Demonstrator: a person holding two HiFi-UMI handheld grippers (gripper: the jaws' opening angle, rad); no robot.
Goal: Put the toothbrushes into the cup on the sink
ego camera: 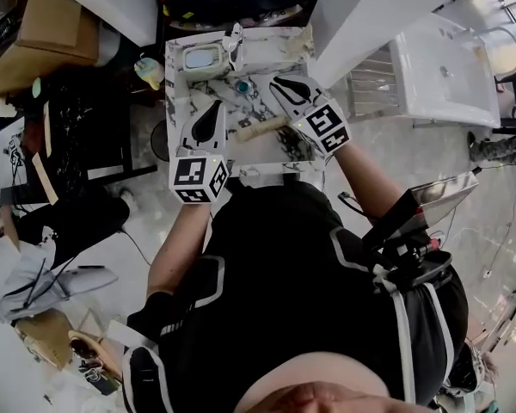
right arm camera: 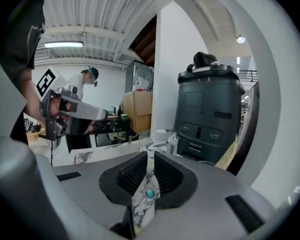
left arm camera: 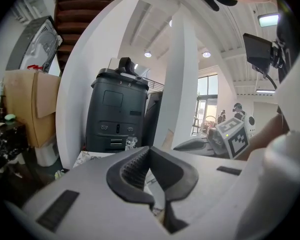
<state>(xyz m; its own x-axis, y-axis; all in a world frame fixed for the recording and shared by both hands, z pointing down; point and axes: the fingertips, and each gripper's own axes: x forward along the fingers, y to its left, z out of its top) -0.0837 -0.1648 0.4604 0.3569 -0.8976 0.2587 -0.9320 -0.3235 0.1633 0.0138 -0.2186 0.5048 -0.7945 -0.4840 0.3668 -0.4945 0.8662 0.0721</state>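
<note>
Toothbrush (ego camera: pixel 260 128) lies on counter (ego camera: pixel 279 150), beside right fingers (ego camera: pixel 286 88).

We find no word, number or brand clear enough to read in any view. The only signs are black-and-white square markers, printed on the cube (ego camera: pixel 198 179) of the left gripper (ego camera: pixel 215 107) and on the cube (ego camera: pixel 327 129) of the right gripper (ego camera: pixel 280 83). The dark cabinet (left arm camera: pixel 117 114) has front-panel marks too small for us to read.

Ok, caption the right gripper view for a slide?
Right gripper, jaws barely parted and empty, over the marble counter.
</note>
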